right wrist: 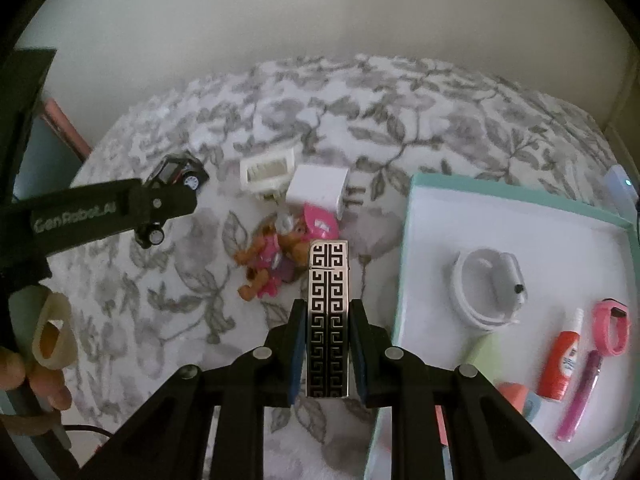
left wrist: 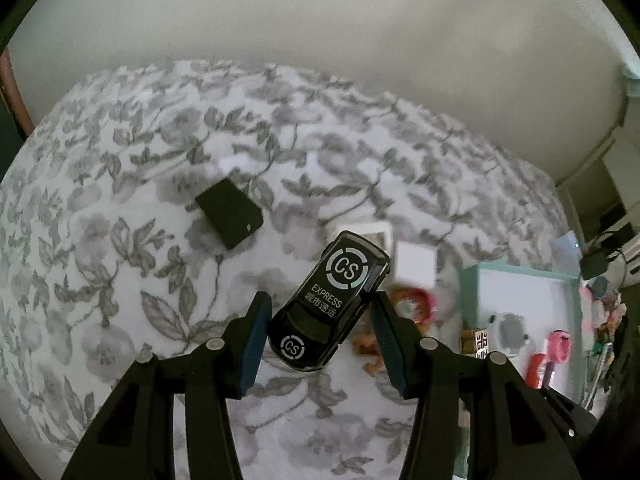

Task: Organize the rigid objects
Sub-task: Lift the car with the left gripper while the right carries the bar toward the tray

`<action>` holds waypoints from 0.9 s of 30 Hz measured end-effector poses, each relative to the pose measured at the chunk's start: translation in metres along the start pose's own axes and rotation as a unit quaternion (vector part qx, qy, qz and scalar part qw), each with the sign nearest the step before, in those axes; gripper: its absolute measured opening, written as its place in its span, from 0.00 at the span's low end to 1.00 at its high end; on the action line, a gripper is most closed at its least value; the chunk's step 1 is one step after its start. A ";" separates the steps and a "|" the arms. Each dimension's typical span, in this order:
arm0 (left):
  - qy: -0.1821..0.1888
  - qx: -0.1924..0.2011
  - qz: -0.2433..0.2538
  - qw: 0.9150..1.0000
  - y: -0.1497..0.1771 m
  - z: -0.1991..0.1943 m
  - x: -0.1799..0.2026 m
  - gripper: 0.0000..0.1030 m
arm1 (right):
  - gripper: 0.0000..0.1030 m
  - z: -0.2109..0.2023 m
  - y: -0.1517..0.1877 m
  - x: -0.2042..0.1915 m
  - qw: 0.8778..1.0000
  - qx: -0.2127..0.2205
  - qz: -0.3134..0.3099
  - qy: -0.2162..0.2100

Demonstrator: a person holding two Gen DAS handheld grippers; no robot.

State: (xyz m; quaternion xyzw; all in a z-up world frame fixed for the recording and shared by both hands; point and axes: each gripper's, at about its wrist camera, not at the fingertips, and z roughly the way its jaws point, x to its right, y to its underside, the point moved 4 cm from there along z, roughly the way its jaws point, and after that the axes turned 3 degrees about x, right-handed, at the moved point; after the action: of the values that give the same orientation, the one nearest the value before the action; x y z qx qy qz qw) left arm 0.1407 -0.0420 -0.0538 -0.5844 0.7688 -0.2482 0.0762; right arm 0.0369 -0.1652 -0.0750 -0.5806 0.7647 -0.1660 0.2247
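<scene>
Both grippers loaded above the floral bed, drop-off into the tray pending.

Grey-and-white floral bedspread (right wrist: 168, 320) fills both views; shallow teal-rimmed white cardboard tray (right wrist: 516, 216) sits on it at right, already holding a coiled white cable (right wrist: 486, 290), orange-red glue bottle (right wrist: 560, 364), pink wristband (right wrist: 612, 326) and pink pen (right wrist: 580, 398). Left gripper (left wrist: 318, 336) has its jaws closed on a black toy car marked CS EXPRESS (left wrist: 334, 300), seemingly lifted clear of the bedspread. Right gripper (right wrist: 326, 350) is clamped on a silver rectangular lighter with black Greek-key pattern (right wrist: 329, 316), just left of the tray. Still loose: black flat case (left wrist: 230, 212) far left, two white plastic adapters (right wrist: 294, 178), pink-and-brown toy figure (right wrist: 276, 256). Step looks like carry; next likely calls for swinging right over the tray, lowering, and releasing onto bare floor.
</scene>
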 end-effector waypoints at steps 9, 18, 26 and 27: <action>0.024 0.033 0.028 0.999 -0.001 -0.033 0.038 0.51 | 0.21 -0.032 0.005 0.036 0.998 0.024 0.038 0.033; 0.049 0.037 0.082 0.995 0.013 -0.042 0.094 0.51 | 0.21 -0.054 0.015 0.103 0.990 0.034 0.109 0.080; 0.078 0.003 0.125 0.989 0.041 -0.028 0.148 0.51 | 0.21 -0.060 0.027 0.160 0.977 0.033 0.165 0.128; 0.080 -0.001 0.133 0.988 0.045 -0.026 0.156 0.51 | 0.21 -0.061 0.030 0.168 0.975 0.032 0.176 0.131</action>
State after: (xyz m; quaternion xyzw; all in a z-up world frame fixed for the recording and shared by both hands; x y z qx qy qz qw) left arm 0.0436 -0.1719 -0.0255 -0.4551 0.8437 -0.2810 0.0460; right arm -0.0574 -0.3192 -0.0644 -0.4027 0.8719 -0.2230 0.1671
